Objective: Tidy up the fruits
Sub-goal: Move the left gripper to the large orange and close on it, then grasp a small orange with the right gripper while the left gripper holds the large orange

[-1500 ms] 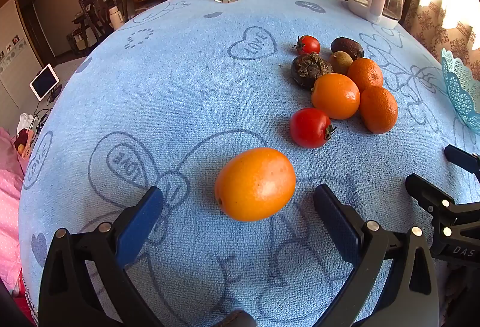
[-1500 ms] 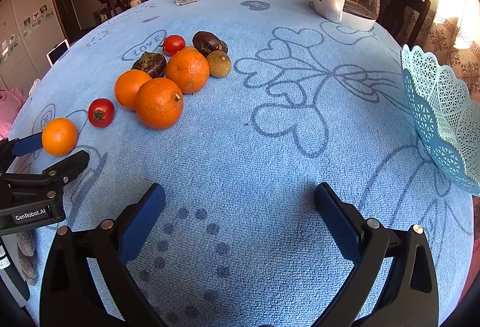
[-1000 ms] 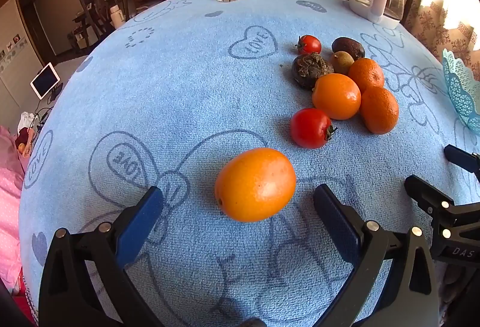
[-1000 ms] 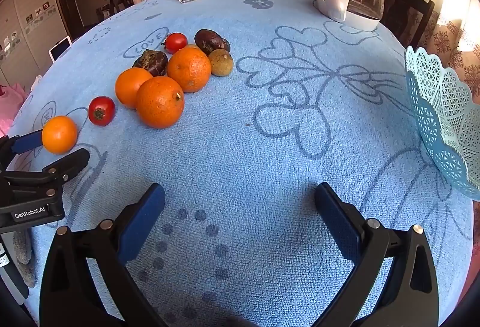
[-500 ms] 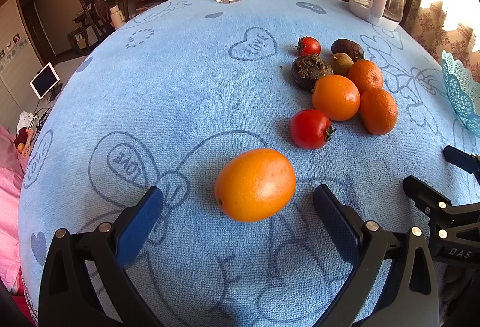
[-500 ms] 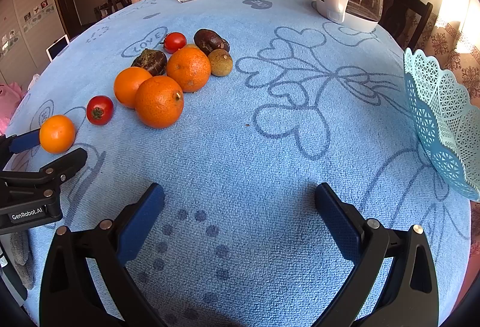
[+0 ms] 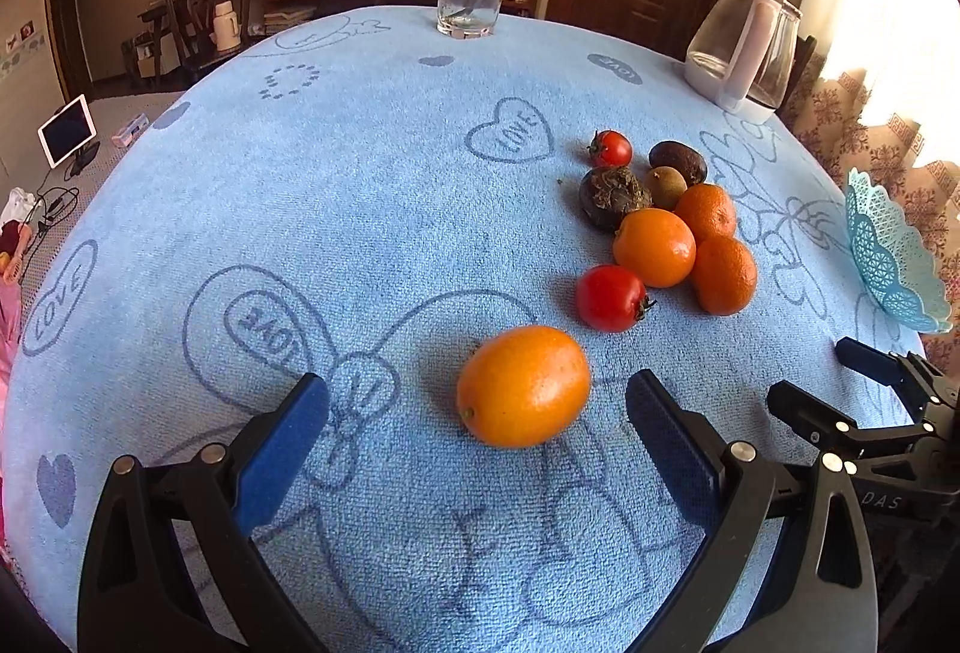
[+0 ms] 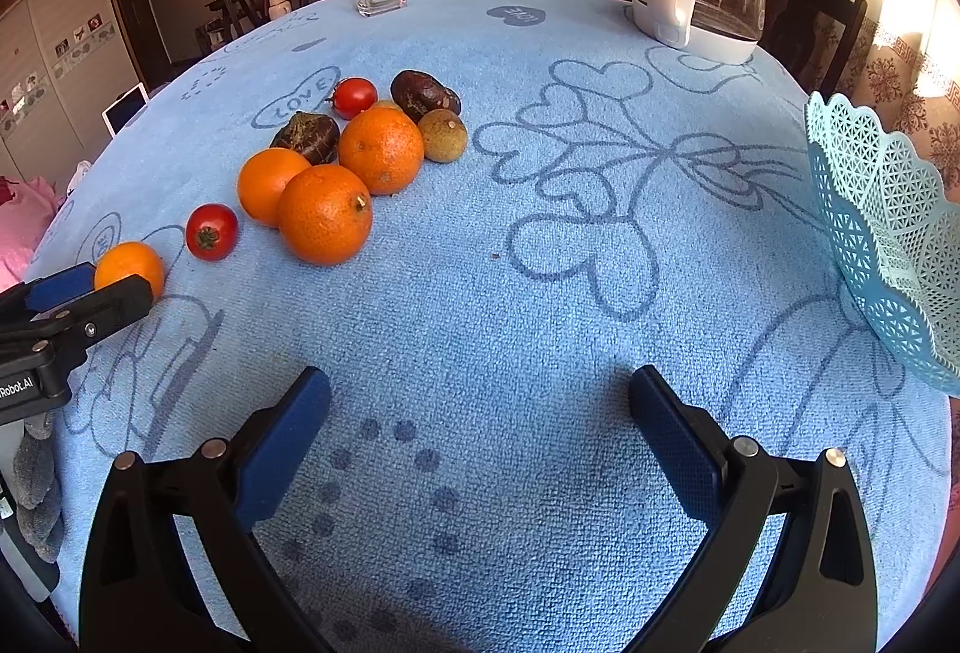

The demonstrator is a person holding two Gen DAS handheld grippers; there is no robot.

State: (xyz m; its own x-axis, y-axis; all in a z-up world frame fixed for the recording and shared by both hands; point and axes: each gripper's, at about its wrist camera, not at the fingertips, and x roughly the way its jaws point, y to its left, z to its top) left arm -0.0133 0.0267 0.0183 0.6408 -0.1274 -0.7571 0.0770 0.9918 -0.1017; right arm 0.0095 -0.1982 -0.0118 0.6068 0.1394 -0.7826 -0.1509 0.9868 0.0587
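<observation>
Resting on tabletop (image 7: 360, 209): a blue cloth printed with hearts covered it, fruit scattered at centre right of the left view.
Left hand-held gripper (image 7: 477, 413): jaws spread wide, holding nothing, low in the frame.
Lone orange fruit (image 7: 523, 385): lay on the cloth between the blue fingers, touching neither.
Right hand-held gripper (image 8: 480, 413): spread wide and empty over bare cloth at the bottom of the right view.
Fruit cluster: a tomato (image 7: 611, 298) beside three oranges (image 7: 654, 247), with darker fruit (image 7: 612, 196) and a second small tomato (image 7: 611, 148) behind.
Basket (image 8: 888, 239): pale blue lattice, at the right edge, well apart from the fruit.
</observation>
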